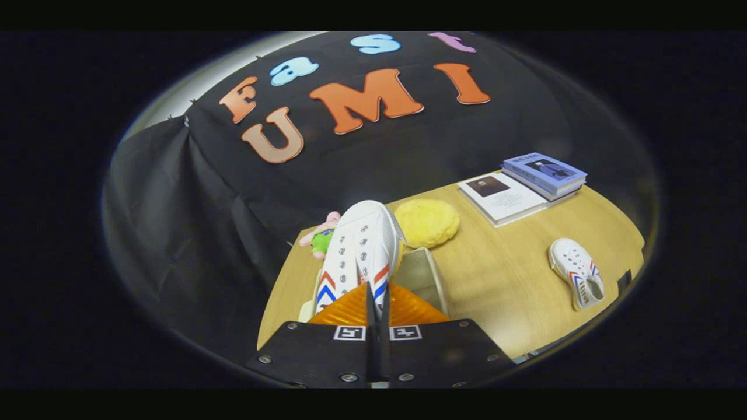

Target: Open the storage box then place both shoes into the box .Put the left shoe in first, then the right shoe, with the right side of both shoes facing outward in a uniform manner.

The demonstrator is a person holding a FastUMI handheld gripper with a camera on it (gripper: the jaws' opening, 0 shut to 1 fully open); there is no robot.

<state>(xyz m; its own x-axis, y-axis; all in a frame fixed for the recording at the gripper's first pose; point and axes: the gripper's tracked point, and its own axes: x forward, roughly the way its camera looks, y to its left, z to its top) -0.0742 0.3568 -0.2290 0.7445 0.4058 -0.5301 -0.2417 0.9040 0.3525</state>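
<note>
- Gripper view has a white shoe (pixel 359 251) pinched at its heel end by the hand-held gripper (pixel 377 303), fingers nearly together on it, toe pointing away.
- Below it sits the open storage box (pixel 429 277), its pale rim showing just past the fingers, so the shoe hangs over the opening.
- On the table (pixel 502 291), well apart to the side, lies the second shoe (pixel 576 273), not yet boxed.
- Beyond the box are a yellow cushion (pixel 427 223), a small plush toy (pixel 322 236) and some books (pixel 522 186).
- Risk, as I judge it: the narrow pinch could let the shoe twist or slip, landing with the wrong side outward or catching the box rim.
</note>
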